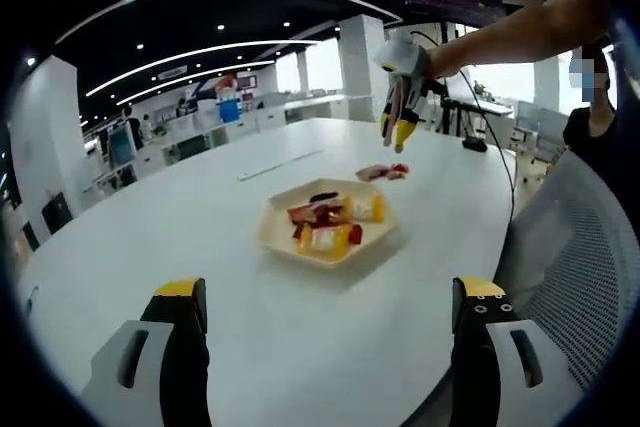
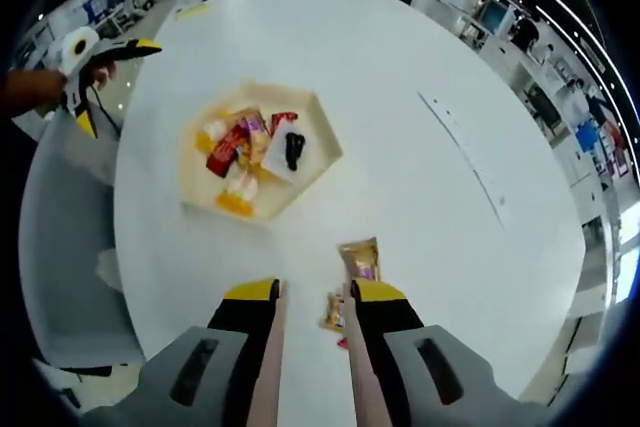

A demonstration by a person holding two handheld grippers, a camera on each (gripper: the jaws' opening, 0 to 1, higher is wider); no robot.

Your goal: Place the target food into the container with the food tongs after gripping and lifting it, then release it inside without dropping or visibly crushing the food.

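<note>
In the left gripper view your left tongs (image 1: 328, 309) stand spread over the white worktop (image 1: 150, 227) short of the tray (image 1: 275, 237) of packets, while in the right gripper view your right tongs (image 2: 313, 299) sit nearly pressed together above loose snack packets (image 2: 360, 259) beside that tray (image 2: 325, 152).

Right gripper view: small packet (image 2: 333, 311) at 6 o'clock partly hidden between tong blades (image 2: 268, 367) and right gripper (image 2: 312, 299) jaw tips; whether blades touch it, cannot tell. Packet labels in tray (image 2: 318, 143) too small to read. Dark item (image 2: 293, 150) in tray: kind unclear. Left gripper (image 2: 97, 57) at 10 o'clock cut by rim; jaw gap unreadable.

Left gripper view: loose packets (image 1: 383, 172) beyond tray at 1 o'clock blurred, count unclear. Person's arm (image 1: 530, 32) cut off at 2 o'clock. Background desks at 11 o'clock blurred.
</note>
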